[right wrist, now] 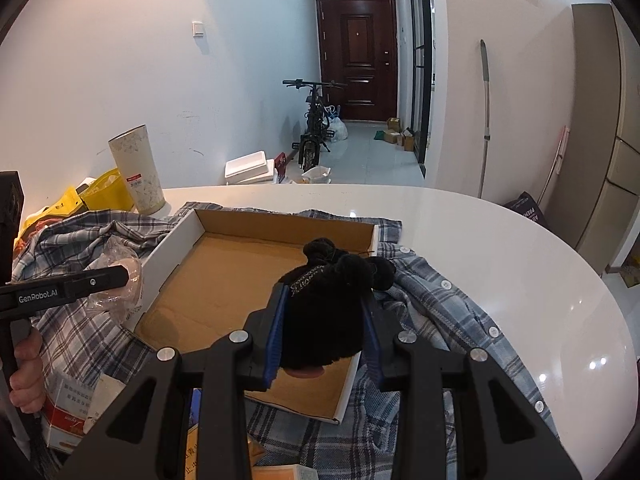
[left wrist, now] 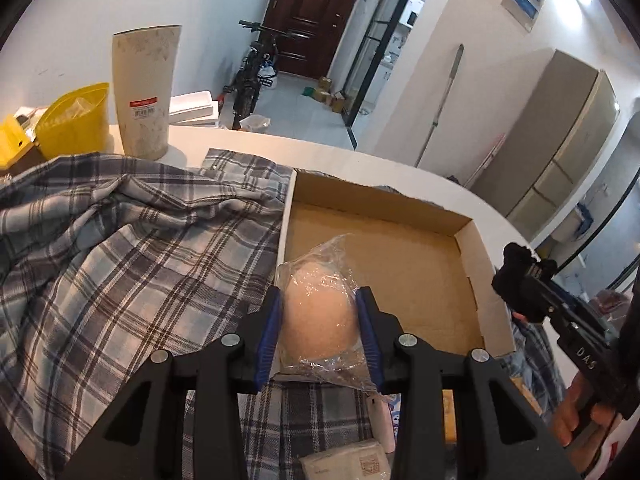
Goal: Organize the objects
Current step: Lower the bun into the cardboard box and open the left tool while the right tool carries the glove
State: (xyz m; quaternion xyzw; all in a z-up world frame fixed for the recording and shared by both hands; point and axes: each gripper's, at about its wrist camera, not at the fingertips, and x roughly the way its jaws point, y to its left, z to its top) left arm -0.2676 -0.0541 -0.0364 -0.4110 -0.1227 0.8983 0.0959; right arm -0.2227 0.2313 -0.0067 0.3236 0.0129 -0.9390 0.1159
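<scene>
White and round, the table (right wrist: 500,248) stands in a room with a dark door (right wrist: 356,56) at the far end of a hallway and a bike (right wrist: 314,128) parked before it. A plaid shirt (left wrist: 120,240) is spread over the table, and an open, shallow box (left wrist: 400,248) sits on top of it.

The box floor looks bare, so by my reading nothing has been put away yet; both loads hang at its rim. The left gripper (left wrist: 320,320) has its jaws closed part-way on a peach lump in a clear bag (left wrist: 318,312), held over the box's left wall. The right gripper (right wrist: 324,320) has its jaws squeezed tight on a black fuzzy item (right wrist: 324,304) with pom-pom ends (a hat or glove, I cannot tell which), held over the box's right side near the front corner.

What is left, I judge: set both down inside, then collect the loose packets near the table edge (right wrist: 68,412), which are partly hidden by the grippers.

A tall cup (left wrist: 142,92) and yellow bags (left wrist: 76,120) stand behind the shirt, well clear of the box. Only the box's low walls lie in the way; the bag's loose plastic could catch on one.
</scene>
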